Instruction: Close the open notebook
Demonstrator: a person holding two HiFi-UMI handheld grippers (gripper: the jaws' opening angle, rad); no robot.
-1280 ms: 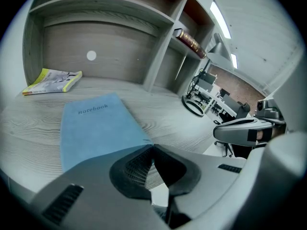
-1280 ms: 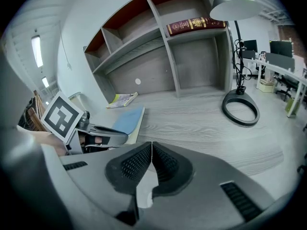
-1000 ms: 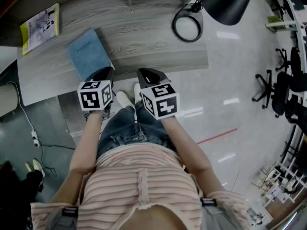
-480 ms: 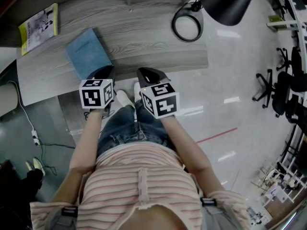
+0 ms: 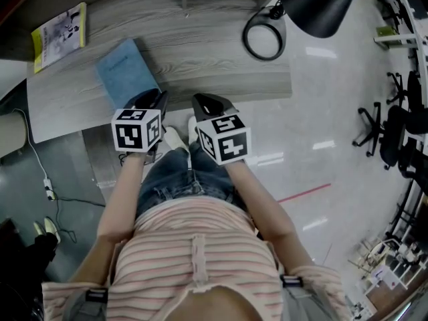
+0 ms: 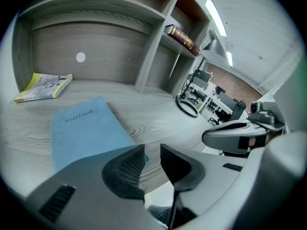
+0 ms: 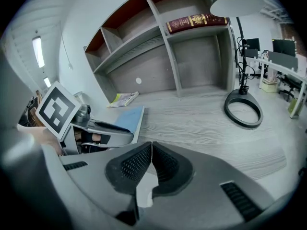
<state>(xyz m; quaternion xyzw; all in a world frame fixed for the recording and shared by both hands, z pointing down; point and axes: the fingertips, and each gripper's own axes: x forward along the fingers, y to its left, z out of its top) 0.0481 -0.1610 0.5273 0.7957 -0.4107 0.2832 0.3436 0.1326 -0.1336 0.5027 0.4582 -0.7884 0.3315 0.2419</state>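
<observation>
Left tool jaws just been opening, now apart w/ nothing btwn, at table's near edge by closed blue notebook's near corner. Right tool clenched, empty, just beside. Bare wood right to lamp base. 2 tools, 1 notebook, 1 booklet far left.

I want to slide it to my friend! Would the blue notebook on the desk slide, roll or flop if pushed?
The blue rectangular closed notebook lies flat on the smooth grey wood-grain desk, so it would probably slide, not roll. It looks thin, so likely light. Its edges look straight, so perhaps fairly stiff.
</observation>
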